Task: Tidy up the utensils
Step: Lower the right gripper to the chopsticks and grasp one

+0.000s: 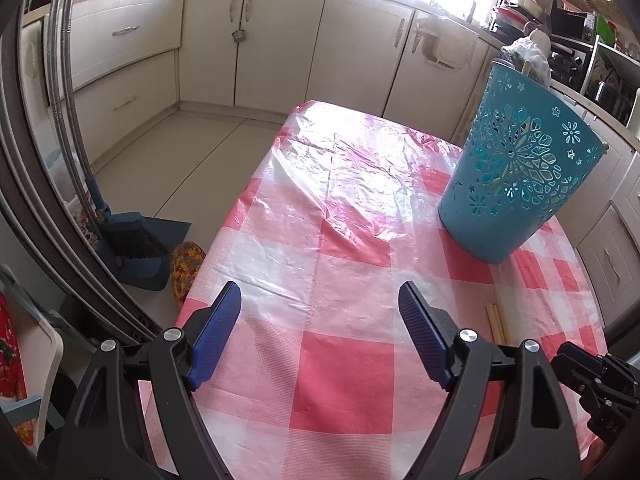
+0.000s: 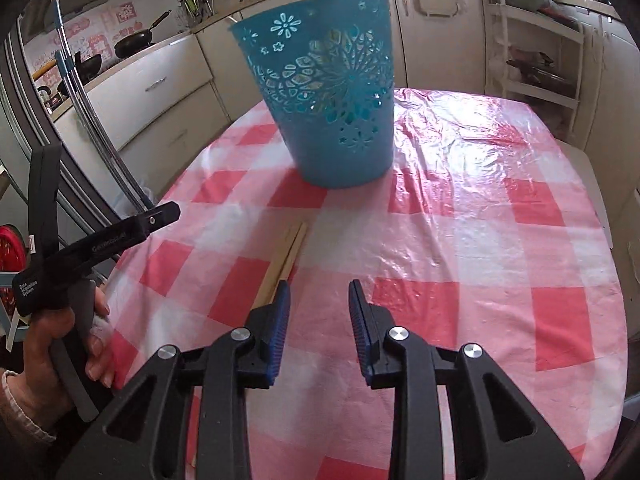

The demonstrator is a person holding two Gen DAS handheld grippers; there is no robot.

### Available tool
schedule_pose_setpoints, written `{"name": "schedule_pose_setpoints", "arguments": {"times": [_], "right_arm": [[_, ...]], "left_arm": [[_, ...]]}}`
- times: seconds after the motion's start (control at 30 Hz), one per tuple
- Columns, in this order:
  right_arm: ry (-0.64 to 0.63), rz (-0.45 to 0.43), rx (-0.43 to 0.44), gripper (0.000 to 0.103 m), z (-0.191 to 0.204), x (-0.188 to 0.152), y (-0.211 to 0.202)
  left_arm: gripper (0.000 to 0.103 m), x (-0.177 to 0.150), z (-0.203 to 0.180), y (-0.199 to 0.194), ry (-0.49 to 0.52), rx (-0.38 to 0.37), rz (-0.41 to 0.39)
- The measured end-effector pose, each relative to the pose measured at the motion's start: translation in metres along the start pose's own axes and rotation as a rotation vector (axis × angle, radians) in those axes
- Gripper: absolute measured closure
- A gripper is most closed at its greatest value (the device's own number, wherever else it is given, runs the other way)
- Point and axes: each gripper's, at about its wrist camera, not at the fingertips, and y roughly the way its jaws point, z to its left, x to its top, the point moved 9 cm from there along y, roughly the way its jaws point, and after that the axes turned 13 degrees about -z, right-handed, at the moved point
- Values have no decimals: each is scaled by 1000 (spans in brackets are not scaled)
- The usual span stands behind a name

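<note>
The left gripper (image 1: pixel 320 300) is held wide apart over the checked tablecloth (image 1: pixel 340 380), nothing between its pads. The right gripper (image 2: pixel 318 292) is parted narrowly and empty, low in the right wrist view. The wooden chopsticks (image 2: pixel 290 250) lie flat just beyond its left pad, possibly touching it. The blue basket (image 2: pixel 332 92) is seen upright behind them, upper centre.
</note>
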Motion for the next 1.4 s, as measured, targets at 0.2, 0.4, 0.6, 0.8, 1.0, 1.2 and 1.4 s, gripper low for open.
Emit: {"name": "schedule_pose_setpoints", "arguments": {"times": [0.2,0.4,0.6,0.8,1.0,1.2,1.4], "right_arm": [[-14,30,1,75,9,-13,15],[-36,40,-15,81,7,-17,16],[-61,41,-24,83,8,-18,15],[12,44,-7,83,3,-14,16],[48,43,18,83,7,-9,21],[-37,42,-35,84,7,-10,23],[33,39,12,84,8,-8,20]], "left_arm": [[25,0,0,1,0,-5,8],[24,-2,4,3,-20,-5,22],[24,-3,2,4,-16,1,28],[24,-4,1,5,-8,3,32],[24,-4,2,5,-17,0,37],[24,-5,2,6,-20,-1,39],[24,-5,3,6,-20,-3,40]]}}
